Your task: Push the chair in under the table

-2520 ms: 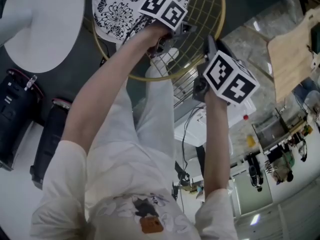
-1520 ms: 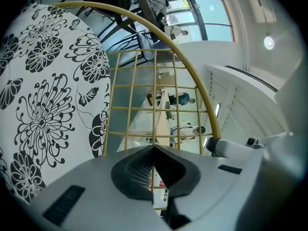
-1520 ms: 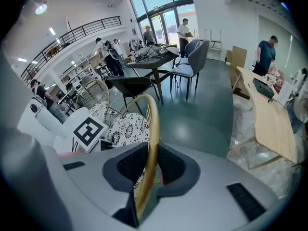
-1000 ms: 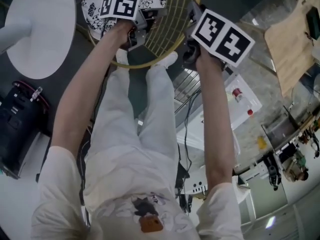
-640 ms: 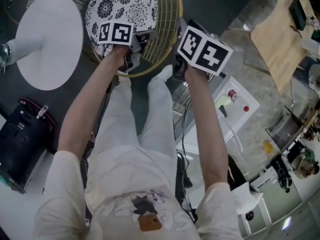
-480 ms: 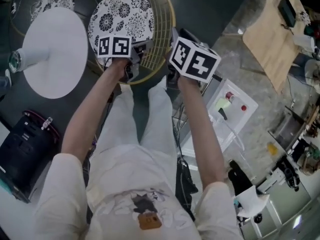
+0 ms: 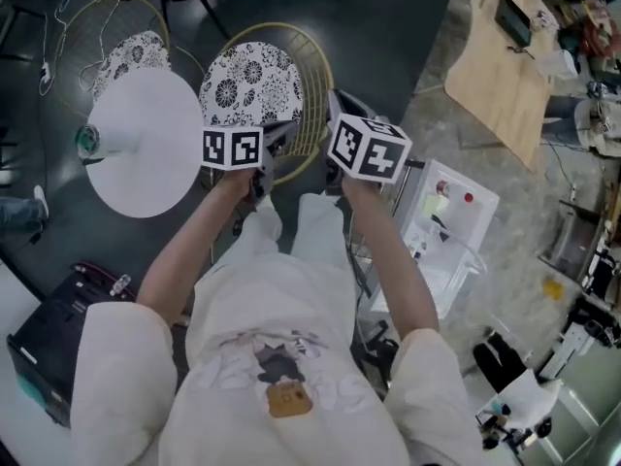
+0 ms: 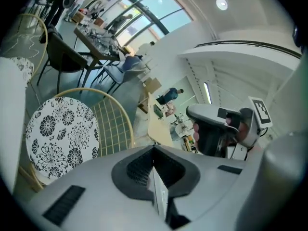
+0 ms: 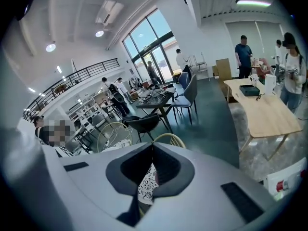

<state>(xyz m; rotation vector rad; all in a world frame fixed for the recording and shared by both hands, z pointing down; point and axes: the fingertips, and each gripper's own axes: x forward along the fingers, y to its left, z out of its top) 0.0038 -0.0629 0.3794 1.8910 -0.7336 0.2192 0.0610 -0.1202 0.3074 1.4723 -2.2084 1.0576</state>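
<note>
Left gripper (image 8: 154,150) and right gripper (image 9: 153,146) are both closed up tight with nothing in them (chair (image 7: 254,83) looks just beside the table (image 7: 146,153), not under), so a shove could slip off its wire back.

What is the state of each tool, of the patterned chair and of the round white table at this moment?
Left tool: shut, holding nothing.
Right tool: shut, holding nothing.
Patterned chair: upright, touched by neither tool, its cushion fully visible beside the table.
Round white table: standing next to the chair.
</note>
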